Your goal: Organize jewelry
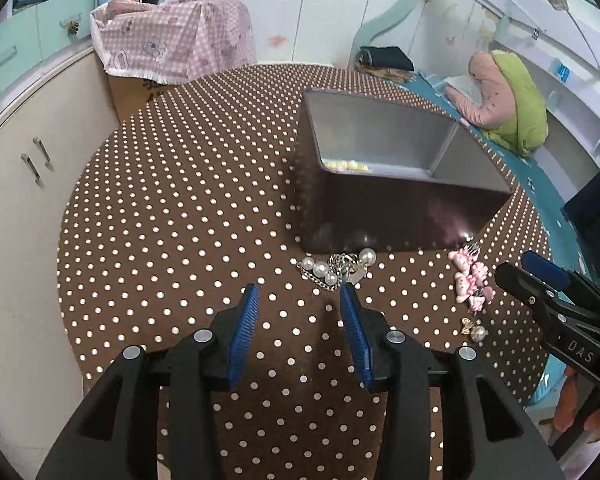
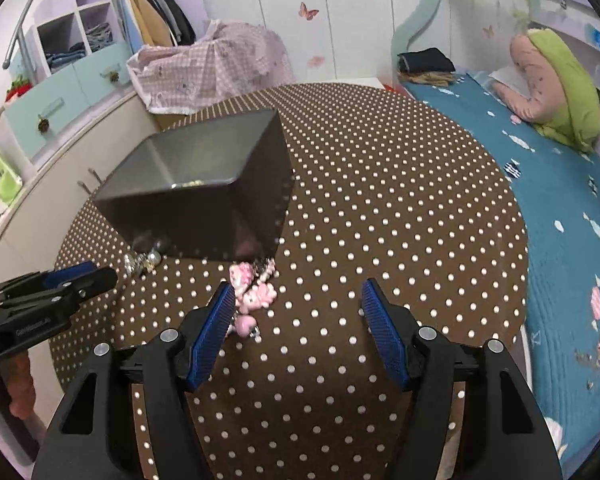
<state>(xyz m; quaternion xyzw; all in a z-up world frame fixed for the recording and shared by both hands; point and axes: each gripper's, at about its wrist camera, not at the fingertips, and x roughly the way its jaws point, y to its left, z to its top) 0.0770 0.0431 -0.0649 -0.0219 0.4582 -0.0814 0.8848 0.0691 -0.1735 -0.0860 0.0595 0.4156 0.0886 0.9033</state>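
A dark box with a grey two-part inside stands on the polka-dot table; small yellow beads lie in its left compartment. A pearl and chain piece lies in front of the box, just beyond my open left gripper. A pink charm bracelet and a small pearl earring lie to the right. In the right wrist view my open, empty right gripper hovers by the pink bracelet, which lies beside its left finger. The box is behind it.
A cardboard box under pink checked cloth stands at the table's far edge. White cabinets are on the left. A bed with a blue cover and a green and pink pillow runs along the right.
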